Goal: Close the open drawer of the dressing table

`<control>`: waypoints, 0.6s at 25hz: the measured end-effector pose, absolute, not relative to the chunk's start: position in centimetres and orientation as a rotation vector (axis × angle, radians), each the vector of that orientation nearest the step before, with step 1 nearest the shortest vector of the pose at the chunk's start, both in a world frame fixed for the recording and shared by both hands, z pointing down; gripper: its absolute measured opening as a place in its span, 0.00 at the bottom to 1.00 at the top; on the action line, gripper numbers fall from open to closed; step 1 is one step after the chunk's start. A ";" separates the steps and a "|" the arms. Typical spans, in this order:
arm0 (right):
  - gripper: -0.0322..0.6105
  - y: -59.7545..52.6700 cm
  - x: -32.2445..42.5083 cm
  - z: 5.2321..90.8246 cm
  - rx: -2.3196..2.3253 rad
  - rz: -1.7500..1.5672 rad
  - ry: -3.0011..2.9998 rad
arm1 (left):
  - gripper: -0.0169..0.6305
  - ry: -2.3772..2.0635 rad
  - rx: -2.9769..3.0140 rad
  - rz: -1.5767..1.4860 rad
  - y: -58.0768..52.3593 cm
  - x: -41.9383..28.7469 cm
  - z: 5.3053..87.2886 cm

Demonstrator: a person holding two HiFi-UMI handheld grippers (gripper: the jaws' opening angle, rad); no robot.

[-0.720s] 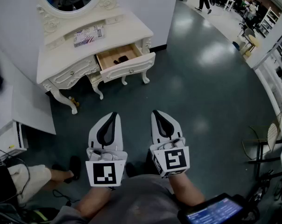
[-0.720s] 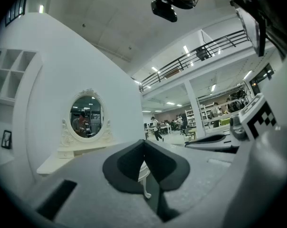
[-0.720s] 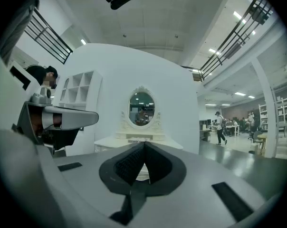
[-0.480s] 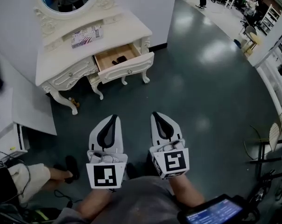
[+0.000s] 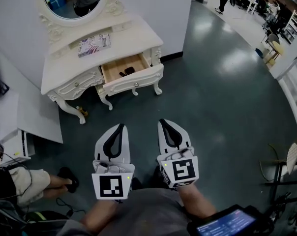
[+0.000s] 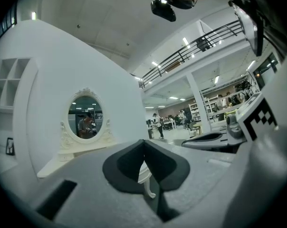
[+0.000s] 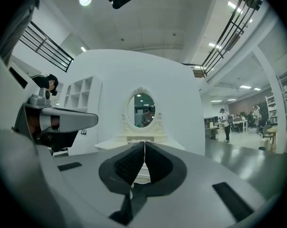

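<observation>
From overhead, the open drawer (image 5: 133,82) juts out of the dressing table (image 5: 129,37), well ahead of both grippers, which are held level, likely ready for a push. Left gripper (image 5: 120,127) view: jaws together, nothing between them. Right gripper (image 5: 163,122) view: likewise closed and empty, aimed at the mirror (image 7: 143,109)

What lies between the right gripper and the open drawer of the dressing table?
Only bare floor separates the right gripper from the open drawer, as the head view shows.
</observation>
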State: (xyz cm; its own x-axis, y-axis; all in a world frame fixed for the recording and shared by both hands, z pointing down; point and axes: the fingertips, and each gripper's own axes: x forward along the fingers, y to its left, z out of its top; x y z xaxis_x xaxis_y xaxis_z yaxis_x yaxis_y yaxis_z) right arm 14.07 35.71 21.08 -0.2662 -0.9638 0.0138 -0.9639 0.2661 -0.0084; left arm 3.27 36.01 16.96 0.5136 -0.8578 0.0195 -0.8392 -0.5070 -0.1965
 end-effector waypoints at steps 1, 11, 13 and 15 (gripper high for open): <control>0.07 35.3 14.4 21.0 1.887 0.019 -2.504 | 0.05 1.480 -2.580 -0.172 35.7 3.6 16.8; 0.07 30.9 15.4 21.3 1.784 0.045 -2.575 | 0.05 1.603 -2.519 -0.206 33.1 4.3 16.6; 0.07 29.9 14.9 21.4 1.764 0.046 -2.588 | 0.05 1.633 -2.502 -0.203 32.1 3.6 16.6; 0.07 28.7 14.5 21.7 1.753 0.048 -2.592 | 0.05 1.652 -2.491 -0.198 31.0 3.0 16.9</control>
State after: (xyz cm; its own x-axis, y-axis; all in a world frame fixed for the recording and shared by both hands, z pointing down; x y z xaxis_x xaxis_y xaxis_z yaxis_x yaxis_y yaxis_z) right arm 14.53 28.73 21.65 -0.3723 -0.9277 0.0267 -0.9281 0.3719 -0.0187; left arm 2.99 30.99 16.85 0.3864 -0.9219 0.0291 -0.9026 -0.3844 -0.1939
